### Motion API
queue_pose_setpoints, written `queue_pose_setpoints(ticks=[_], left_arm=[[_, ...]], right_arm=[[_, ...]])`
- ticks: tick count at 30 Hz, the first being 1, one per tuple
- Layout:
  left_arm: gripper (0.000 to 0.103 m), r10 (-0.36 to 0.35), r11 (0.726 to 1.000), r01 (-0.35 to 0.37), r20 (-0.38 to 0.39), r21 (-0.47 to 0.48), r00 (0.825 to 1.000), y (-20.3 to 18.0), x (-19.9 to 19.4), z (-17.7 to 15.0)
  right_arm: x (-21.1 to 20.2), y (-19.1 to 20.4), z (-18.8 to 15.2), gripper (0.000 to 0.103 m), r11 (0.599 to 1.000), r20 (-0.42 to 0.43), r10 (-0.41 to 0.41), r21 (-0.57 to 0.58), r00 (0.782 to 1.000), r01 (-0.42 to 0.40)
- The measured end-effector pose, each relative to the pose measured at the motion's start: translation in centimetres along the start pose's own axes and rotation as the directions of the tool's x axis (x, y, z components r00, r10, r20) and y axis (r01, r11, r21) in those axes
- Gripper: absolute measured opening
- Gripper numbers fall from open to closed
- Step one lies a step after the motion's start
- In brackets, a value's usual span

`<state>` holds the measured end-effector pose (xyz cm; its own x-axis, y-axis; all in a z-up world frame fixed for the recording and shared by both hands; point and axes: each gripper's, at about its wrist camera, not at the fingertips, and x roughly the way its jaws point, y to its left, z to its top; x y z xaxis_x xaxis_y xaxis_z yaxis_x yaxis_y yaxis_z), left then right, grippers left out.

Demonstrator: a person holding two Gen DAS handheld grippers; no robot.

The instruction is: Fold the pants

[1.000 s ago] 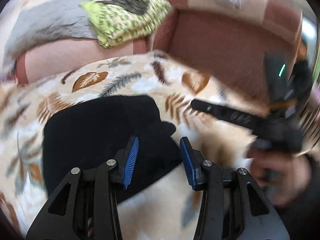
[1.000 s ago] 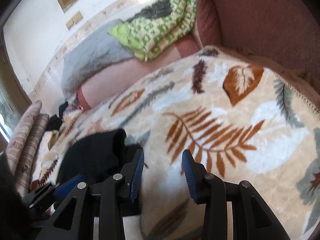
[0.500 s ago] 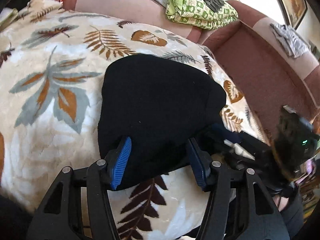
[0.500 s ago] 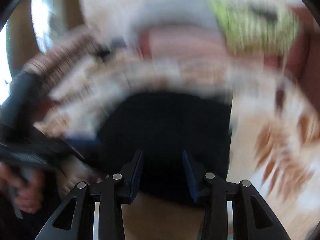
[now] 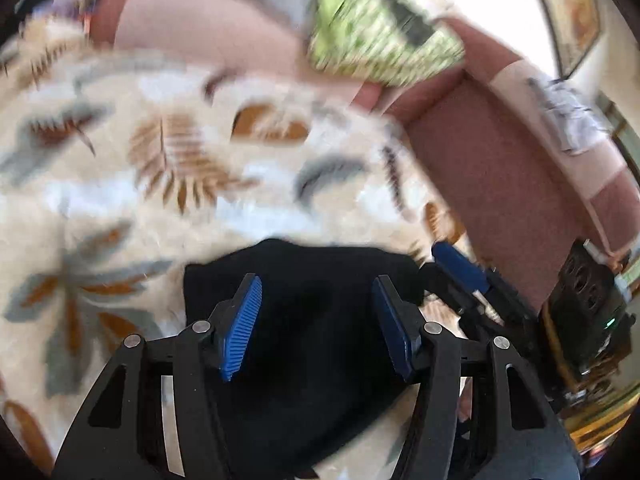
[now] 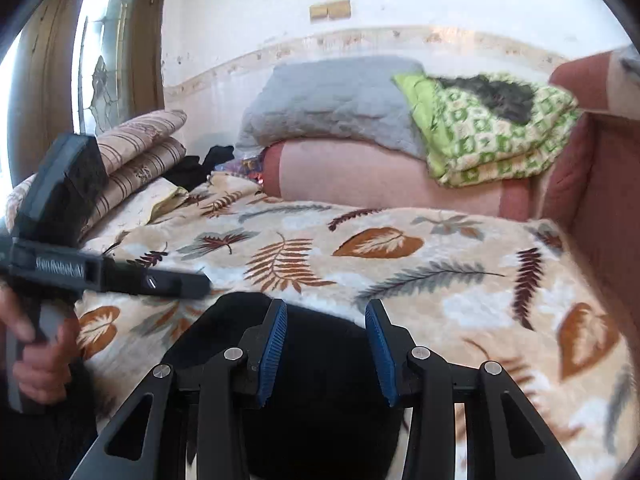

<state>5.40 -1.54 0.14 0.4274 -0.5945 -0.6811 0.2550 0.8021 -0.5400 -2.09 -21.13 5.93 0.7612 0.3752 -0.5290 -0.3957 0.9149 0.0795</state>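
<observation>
Folded black fabric pants are seen below both pairs of blue-padded fingers, spread apart, on the leaf-patterned fleece blanket.

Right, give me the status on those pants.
Done: the black pants lie in a compact folded bundle on the leaf-print blanket. In hand: nothing; the left gripper and right gripper are open above it. Left: perhaps a final tidy, hard to judge.

Both wrist views aimed low and close over the leaf-print blanket; black pants shared.
</observation>
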Motion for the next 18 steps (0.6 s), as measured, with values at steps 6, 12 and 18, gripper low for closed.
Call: queue_pose_setpoints(ticks=[6,12,18], left_arm=[[0.058,0.015,1.0,-0.014,-0.072,0.003,0.997,0.9,2.7,-1.2],[0.058,-0.034,0.998,0.034,0.008,-0.043,0.999,1.5,1.2,-0.9],[0.064,-0.163,0.986,0.152,0.188,0.069,0.969,-1.0,-4.7,-1.9]], right_arm=[[7.2,-1.7,-3.5,0.041,0.995,-0.259,0.027,0.103,0.966,-0.001],[6.7,-1.7,-3.1,0.042,0.995,-0.242,0.026,0.101,0.97,-0.001],[-0.2,0.8,-2.6,0.042,0.996,-0.057,-0.088,-0.029,0.994,0.087]])
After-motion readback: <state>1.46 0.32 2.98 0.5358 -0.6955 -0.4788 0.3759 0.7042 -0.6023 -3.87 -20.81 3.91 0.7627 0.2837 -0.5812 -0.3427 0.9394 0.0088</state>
